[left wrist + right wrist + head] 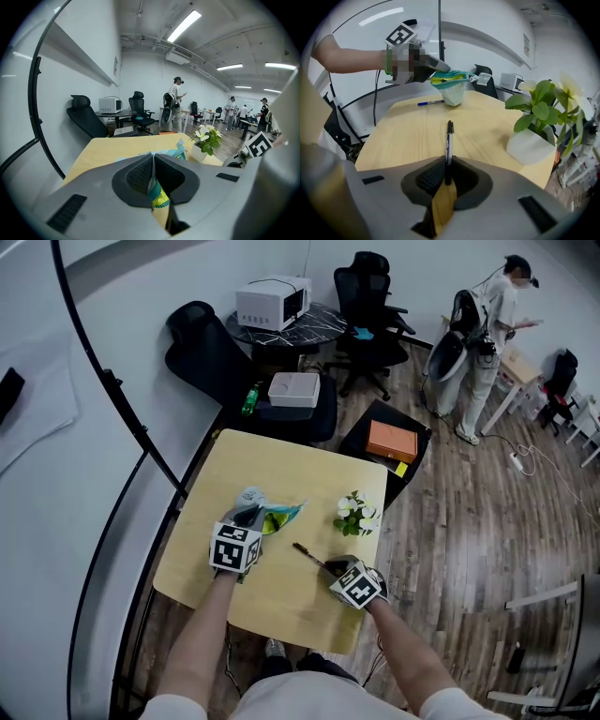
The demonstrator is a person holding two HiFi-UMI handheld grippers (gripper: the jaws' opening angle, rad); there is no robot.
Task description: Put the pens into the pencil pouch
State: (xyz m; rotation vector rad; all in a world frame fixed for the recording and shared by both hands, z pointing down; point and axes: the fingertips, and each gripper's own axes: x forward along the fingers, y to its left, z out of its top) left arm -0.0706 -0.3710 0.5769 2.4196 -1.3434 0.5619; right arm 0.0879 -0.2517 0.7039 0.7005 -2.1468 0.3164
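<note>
Standing far right on the counter (281,474), a potted plant (357,515) — left tongs (152,174) clamped on pouch (277,517) rim, right tongs (446,172) on black pen (449,140); blue pen (430,102) beside pouch.

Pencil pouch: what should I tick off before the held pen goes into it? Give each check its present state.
1. Left gripper shut on the pencil pouch edge: ok.
2. Right gripper shut on the black pen, which juts forward from the jaws: ok.
3. Pouch mouth open: yellow-green lining shows, but whether it is wide enough: cannot tell.
4. Table between pen tip and pouch bare: ok.
5. Plant pot apart from the pen, off to the side: ok.
6. All pens in the pouch: not ok; the blue pen lies on the table beside it.
</note>
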